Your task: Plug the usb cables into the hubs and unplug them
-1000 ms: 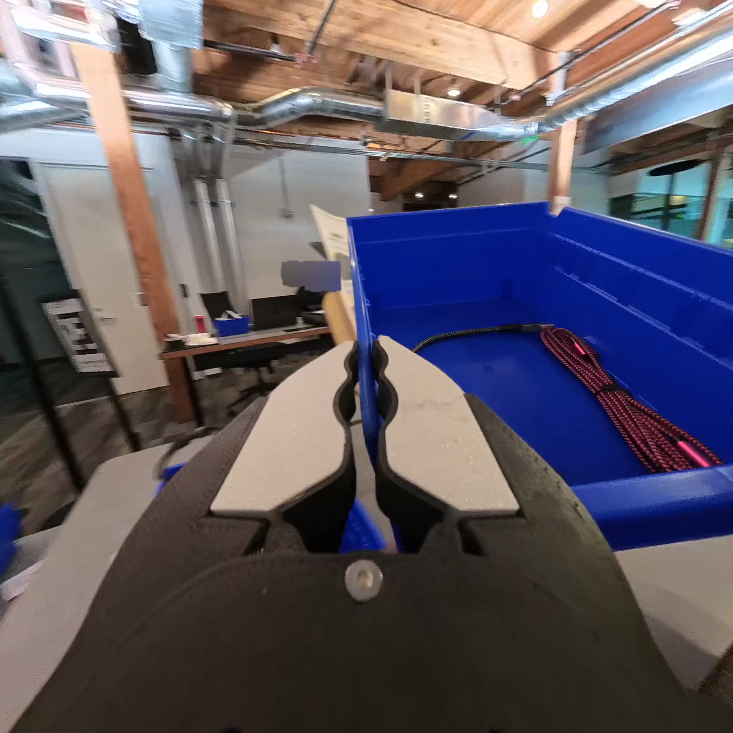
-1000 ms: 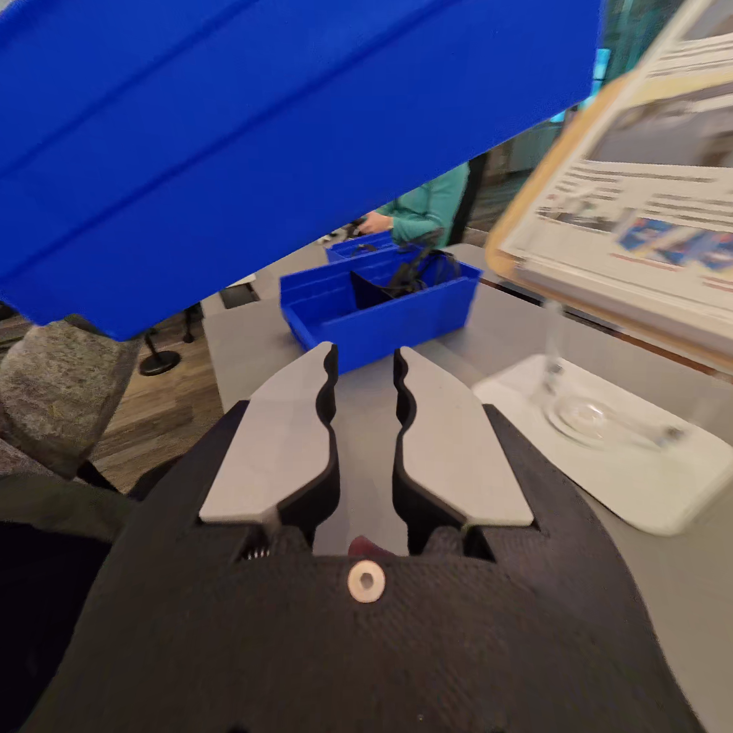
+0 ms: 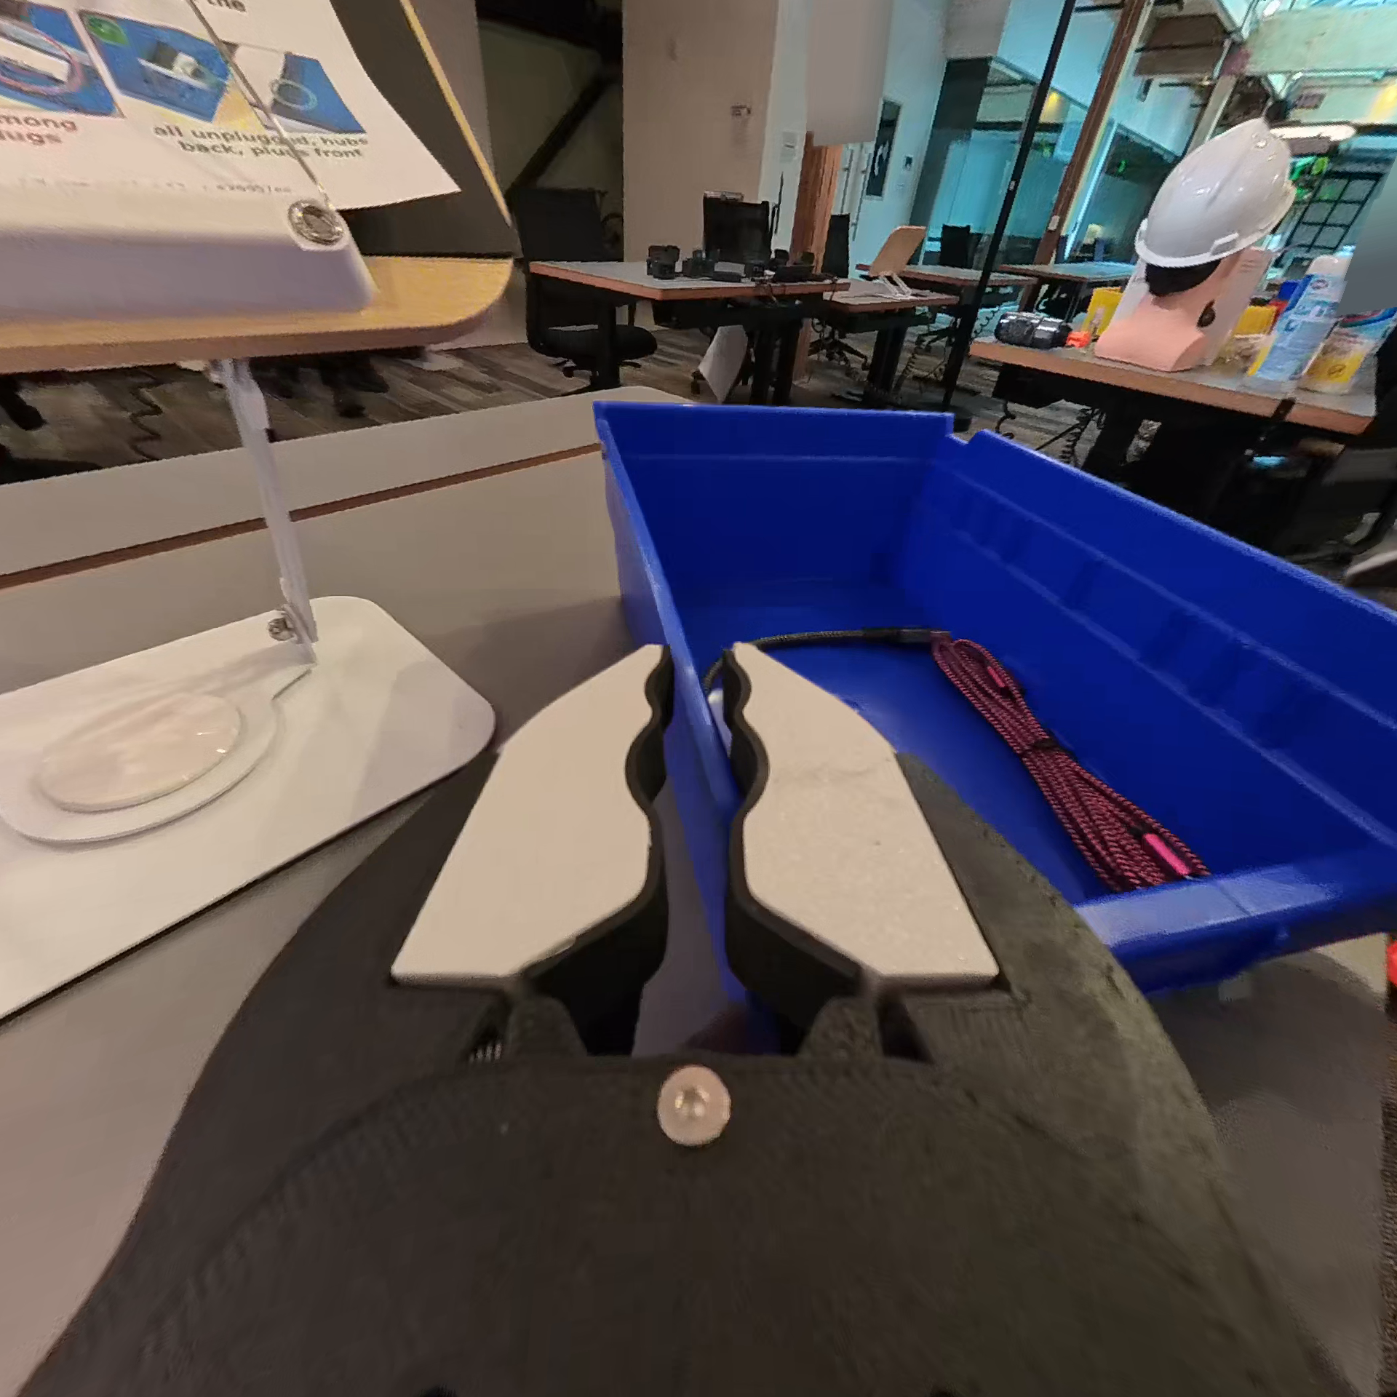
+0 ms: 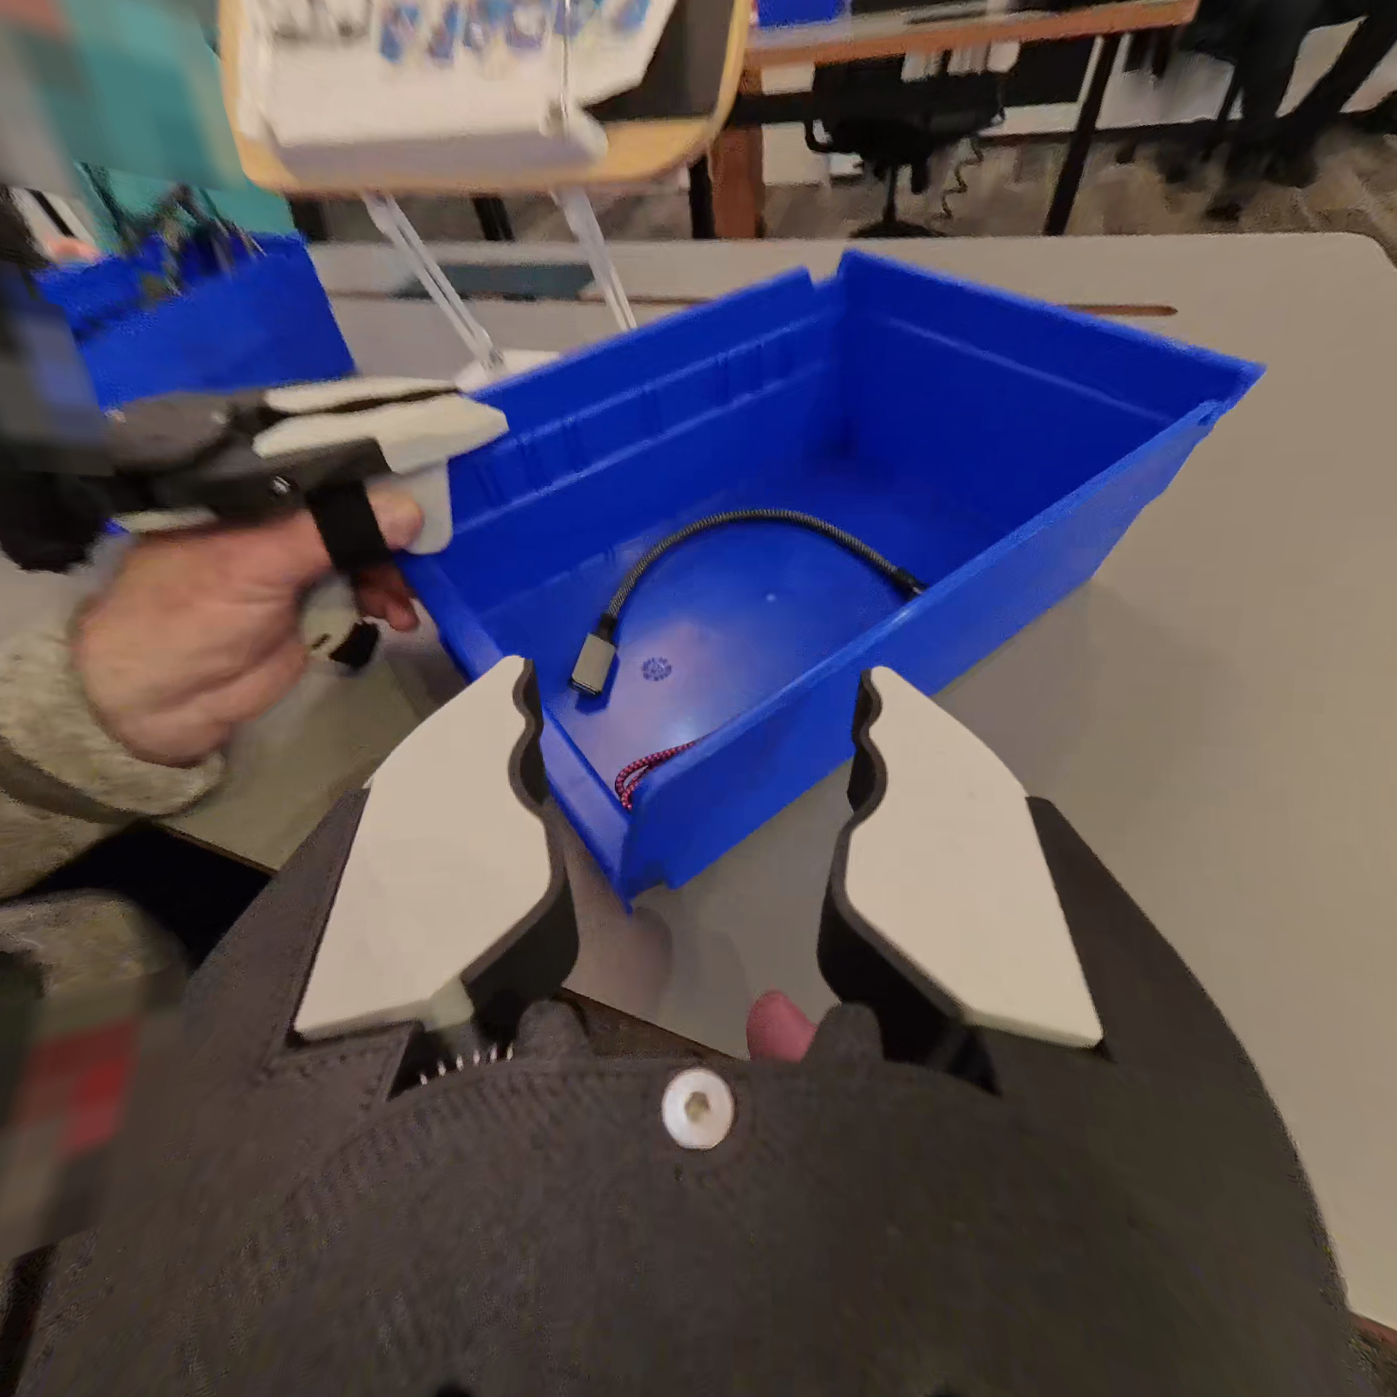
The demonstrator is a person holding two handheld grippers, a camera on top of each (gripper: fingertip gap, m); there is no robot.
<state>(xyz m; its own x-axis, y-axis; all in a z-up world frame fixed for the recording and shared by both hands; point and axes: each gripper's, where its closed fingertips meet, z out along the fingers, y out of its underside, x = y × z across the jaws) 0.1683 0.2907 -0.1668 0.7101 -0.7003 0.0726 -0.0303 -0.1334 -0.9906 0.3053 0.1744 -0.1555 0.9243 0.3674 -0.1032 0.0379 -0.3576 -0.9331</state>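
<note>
A blue bin (image 3: 1134, 605) is at table level, tilted in the right wrist view (image 4: 983, 378). My left gripper (image 3: 694, 665) is shut on the bin's left wall, one finger inside and one outside; it also shows in the right wrist view (image 4: 423, 431), held by a hand. A coiled red-and-black braided cable (image 3: 1058, 779) lies along the bin floor, with only a bit showing in the right wrist view (image 4: 650, 763). A black braided cable (image 4: 756, 521) with a grey USB plug (image 4: 593, 665) curves across the floor. My right gripper (image 4: 695, 676) is open and empty at the bin's near corner.
A document stand with a white base (image 3: 227, 756) and a printed sheet stands left of the bin on the grey table (image 4: 1209, 680). A second blue bin (image 4: 212, 325) sits farther left. Desks, chairs and a white hard hat (image 3: 1209, 189) are in the background.
The bin, held high a second ago, has come down to the table with my left gripper still on its wall. My right gripper has opened wider and now faces the bin.
</note>
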